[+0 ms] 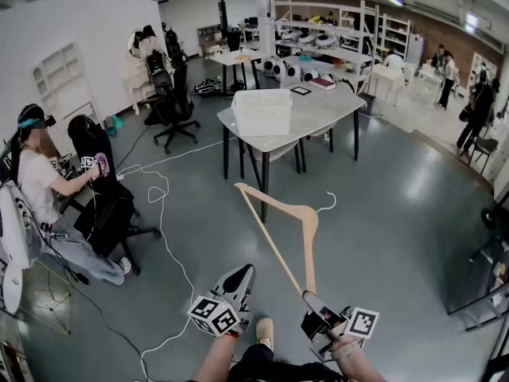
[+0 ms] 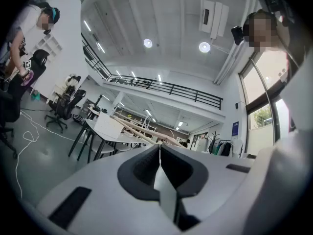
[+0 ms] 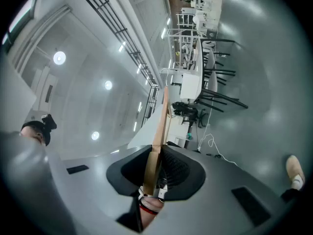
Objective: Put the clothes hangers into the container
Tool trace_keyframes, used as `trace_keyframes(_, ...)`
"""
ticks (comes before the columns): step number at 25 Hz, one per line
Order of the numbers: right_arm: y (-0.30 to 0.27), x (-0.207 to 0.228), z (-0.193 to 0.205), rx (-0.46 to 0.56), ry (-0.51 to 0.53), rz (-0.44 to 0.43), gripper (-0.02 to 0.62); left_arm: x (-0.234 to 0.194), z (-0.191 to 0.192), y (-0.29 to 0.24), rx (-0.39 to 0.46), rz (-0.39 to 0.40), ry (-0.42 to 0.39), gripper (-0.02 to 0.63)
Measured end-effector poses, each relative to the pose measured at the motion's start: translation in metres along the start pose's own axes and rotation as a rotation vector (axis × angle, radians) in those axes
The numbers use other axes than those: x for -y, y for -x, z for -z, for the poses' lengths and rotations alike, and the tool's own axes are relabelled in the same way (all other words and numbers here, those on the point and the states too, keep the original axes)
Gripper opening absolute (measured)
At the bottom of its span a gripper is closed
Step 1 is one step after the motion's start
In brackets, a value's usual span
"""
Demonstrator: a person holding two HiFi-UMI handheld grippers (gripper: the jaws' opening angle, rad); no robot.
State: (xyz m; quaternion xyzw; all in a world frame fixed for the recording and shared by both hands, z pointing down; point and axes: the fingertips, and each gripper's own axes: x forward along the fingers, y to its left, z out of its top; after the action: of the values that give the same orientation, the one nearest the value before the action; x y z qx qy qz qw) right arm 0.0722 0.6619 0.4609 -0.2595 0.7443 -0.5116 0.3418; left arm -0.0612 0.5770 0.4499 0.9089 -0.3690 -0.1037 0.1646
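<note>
Right hand-held gripper [image 1: 315, 302] clamped on pale wooden clothes hanger [image 1: 278, 200] | hanger's length runs up-frame toward white perforated container [image 1: 262, 111] on counter [image 1: 322, 108] | left hand-held gripper [image 1: 242, 275] closed, empty

hanger [image 1: 278, 201] end hidden within jaws, forearms [image 1: 213, 363] cropped

Bright ceiling lamps [image 2: 204, 47] light sharp views, edges fisheye-bent.
</note>
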Motion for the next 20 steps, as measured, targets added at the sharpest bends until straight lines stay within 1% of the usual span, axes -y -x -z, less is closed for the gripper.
trace_keyframes(4,-0.025,0.012,-0.014,-0.008,0.005,-0.011,0.069,-0.023,-0.004,-0.021,0.002,0.004,0.001,0.015)
trace_keyframes(12,-0.075,0.033,-0.034,-0.012,-0.007,0.023,0.069,-0.067,-0.018,-0.051,-0.010,0.007,0.021,0.014)
trace_keyframes(20,-0.120,0.052,-0.050,-0.002,-0.019,0.024,0.069,-0.115,-0.028,-0.075,-0.019,0.009,0.041,0.014)
